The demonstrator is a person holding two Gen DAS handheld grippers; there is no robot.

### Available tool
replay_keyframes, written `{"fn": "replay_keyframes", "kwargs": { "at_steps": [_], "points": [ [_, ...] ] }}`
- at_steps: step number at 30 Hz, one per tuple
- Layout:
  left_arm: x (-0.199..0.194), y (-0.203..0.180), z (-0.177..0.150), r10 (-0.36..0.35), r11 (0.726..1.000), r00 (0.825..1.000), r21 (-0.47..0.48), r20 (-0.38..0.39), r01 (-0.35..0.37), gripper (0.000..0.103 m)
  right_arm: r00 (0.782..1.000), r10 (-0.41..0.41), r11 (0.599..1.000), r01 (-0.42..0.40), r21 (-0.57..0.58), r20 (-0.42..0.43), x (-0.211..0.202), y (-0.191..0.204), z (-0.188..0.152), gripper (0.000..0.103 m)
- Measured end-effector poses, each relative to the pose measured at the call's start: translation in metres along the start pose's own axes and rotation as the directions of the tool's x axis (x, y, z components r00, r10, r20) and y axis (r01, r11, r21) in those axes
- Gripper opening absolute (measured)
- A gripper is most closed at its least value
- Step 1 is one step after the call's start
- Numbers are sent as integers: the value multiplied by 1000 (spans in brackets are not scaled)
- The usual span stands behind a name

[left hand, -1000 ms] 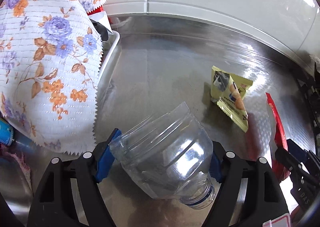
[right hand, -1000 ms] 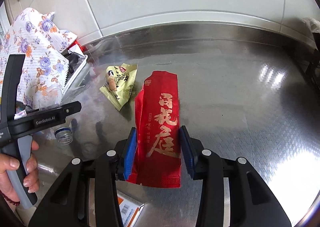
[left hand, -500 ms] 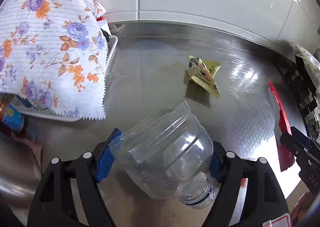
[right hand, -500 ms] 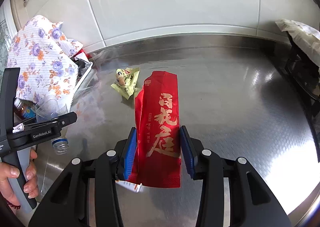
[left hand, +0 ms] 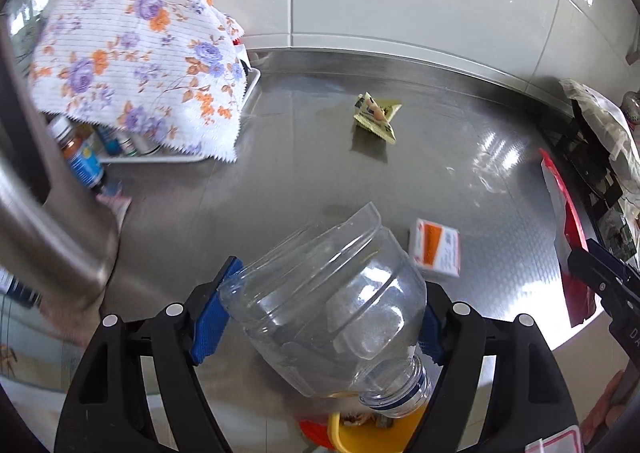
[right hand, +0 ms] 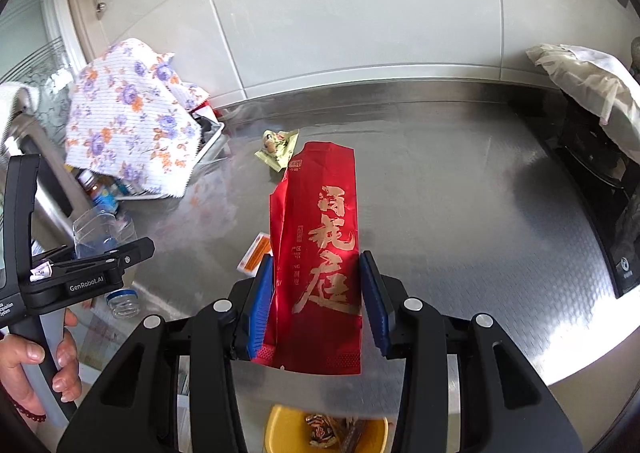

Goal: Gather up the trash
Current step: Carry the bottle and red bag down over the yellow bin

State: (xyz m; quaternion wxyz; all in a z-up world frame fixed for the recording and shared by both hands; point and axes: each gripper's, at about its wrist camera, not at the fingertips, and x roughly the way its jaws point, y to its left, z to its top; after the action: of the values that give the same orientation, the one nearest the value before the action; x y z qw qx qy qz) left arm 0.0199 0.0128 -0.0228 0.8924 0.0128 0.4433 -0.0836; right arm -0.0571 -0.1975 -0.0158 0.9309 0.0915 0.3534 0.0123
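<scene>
My left gripper (left hand: 316, 317) is shut on a cut clear plastic bottle (left hand: 332, 317), neck down, held above a yellow bin (left hand: 360, 431). My right gripper (right hand: 318, 301) is shut on a red snack wrapper (right hand: 320, 253) with gold lettering, above the same yellow bin (right hand: 288, 429), which holds some wrappers. A yellow snack packet (left hand: 376, 115) lies on the steel counter far ahead; it also shows in the right wrist view (right hand: 278, 149). A small white and orange box (left hand: 436, 251) lies near the counter's front edge.
A floral cloth (left hand: 140, 49) covers a white tray of small bottles (left hand: 84, 157) at the left. A black stove (right hand: 600, 181) with a cloth on it stands at the right. A steel pole (left hand: 44, 213) rises at the near left.
Both grippers have pulled back and up from the counter with their loads. The yellow bin and the small box have come into view below.
</scene>
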Motion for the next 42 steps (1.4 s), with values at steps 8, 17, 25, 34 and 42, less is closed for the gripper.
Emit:
{"fn": "replay_keyframes", "kwargs": {
  "at_steps": [8,17,25,34,42],
  "points": [
    [-58,-17,-63,36,999,999,-39,17,-35,76,999,50,998,-50,-50,-1,-56,-11,-44,44],
    [-89,-32,-115,45,998,999,-31,-24,-45,76,997,76,995,-78,-58,-33,-96,-13,-88,44],
    [-83,-45,-155,-25,997,996,68,-84,31,76,992,92,993,-98,-71,-84,-110,-8,-130,44],
    [-17,-47,-214,-123,976,960,147,-253,163,76,967,82,995,-95,-40,-243,-88,-17,-202,44],
    [72,-54,-247,-138,963,907,159,-398,217,76,901,94,995,-92,25,-425,-9,-33,-258,44]
  ]
}}
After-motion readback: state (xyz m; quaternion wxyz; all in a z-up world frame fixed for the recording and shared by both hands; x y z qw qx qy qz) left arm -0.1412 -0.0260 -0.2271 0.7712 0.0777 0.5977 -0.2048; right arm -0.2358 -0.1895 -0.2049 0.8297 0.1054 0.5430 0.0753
